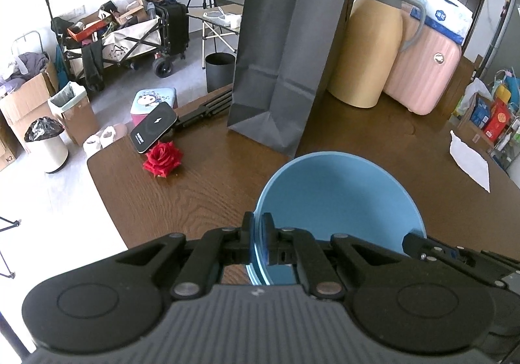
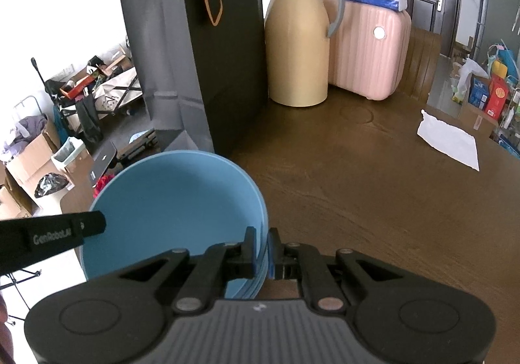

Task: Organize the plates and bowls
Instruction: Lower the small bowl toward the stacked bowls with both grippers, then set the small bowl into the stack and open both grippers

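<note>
A blue bowl hangs just above the brown wooden table, held from both sides. My left gripper is shut on the bowl's left rim, with one finger inside and one outside. The right gripper's tip shows at the opposite rim. In the right wrist view the blue bowl fills the lower left, and my right gripper is shut on its right rim. There the left gripper reaches in from the left edge. The rim looks layered at both grips; whether bowls are stacked I cannot tell.
A tall black paper bag stands just behind the bowl. Beside it stand a tan thermos jug and a pink case. A red rose and a black device lie at the table's left, a white paper at its right.
</note>
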A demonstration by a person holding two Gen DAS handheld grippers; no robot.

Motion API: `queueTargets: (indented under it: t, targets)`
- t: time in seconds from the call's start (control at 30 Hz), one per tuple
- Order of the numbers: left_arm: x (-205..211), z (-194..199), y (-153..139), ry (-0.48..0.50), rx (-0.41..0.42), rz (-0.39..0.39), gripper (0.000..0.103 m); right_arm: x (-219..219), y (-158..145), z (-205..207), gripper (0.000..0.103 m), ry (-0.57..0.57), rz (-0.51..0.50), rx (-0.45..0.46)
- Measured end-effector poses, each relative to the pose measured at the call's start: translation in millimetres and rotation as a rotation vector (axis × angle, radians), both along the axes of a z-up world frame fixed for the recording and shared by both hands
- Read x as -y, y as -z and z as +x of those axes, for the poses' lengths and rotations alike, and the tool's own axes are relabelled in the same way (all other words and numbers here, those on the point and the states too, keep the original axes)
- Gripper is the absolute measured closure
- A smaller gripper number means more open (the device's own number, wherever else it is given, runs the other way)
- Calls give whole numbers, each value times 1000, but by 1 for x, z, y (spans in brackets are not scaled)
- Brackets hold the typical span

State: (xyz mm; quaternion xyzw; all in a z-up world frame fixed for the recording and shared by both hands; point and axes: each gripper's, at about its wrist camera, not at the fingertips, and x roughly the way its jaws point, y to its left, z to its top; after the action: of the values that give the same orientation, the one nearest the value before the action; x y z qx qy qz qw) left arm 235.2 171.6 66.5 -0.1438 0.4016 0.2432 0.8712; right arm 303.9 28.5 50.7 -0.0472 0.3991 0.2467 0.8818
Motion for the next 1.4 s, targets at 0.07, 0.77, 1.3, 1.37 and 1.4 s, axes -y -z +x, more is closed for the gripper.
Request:
queueTargets:
  t: [0.07, 0.77, 1.3, 1.37, 1.4]
  targets:
    - [-1, 1, 3, 0, -3, -2, 98, -2, 2, 0, 96, -1, -4, 1]
    - [2, 11, 31, 42, -30, 77, 97, -10, 20, 6, 96, -6, -36, 0]
    - [-1, 12, 42, 57, -51, 58, 96, -13, 25, 5, 96, -13, -48, 5]
    - [-3, 9, 40, 73, -43, 45, 94, -12, 24, 3, 93, -19, -47, 12]
    - [-4, 8, 40, 78, -40, 39, 93, -12, 23, 2, 92, -21, -47, 19]
